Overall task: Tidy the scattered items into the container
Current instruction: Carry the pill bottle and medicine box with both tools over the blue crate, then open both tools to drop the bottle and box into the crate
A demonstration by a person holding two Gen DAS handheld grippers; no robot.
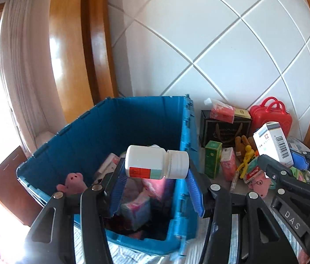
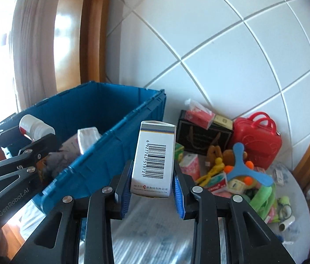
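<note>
The left gripper [image 1: 157,176] is holding a white plastic pill bottle [image 1: 155,162] sideways, its fingers [image 1: 193,189] clamped on it above the open blue plastic crate [image 1: 133,118]. The right gripper [image 2: 152,189] is gripping a white cardboard medicine box with a barcode [image 2: 154,160] upright, fingers [image 2: 125,189] pressing both sides, just right of the crate's near wall. A red plastic case [image 2: 257,140], tissue packs [image 2: 191,165] and a blue boomerang toy [image 2: 246,169] are lying scattered at the far right.

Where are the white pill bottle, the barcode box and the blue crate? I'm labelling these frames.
white pill bottle [image 1: 148,161]: left wrist view, on its body.
barcode box [image 2: 155,160]: right wrist view, on the barcode face.
blue crate [image 2: 115,136]: right wrist view, on its near rim.
</note>
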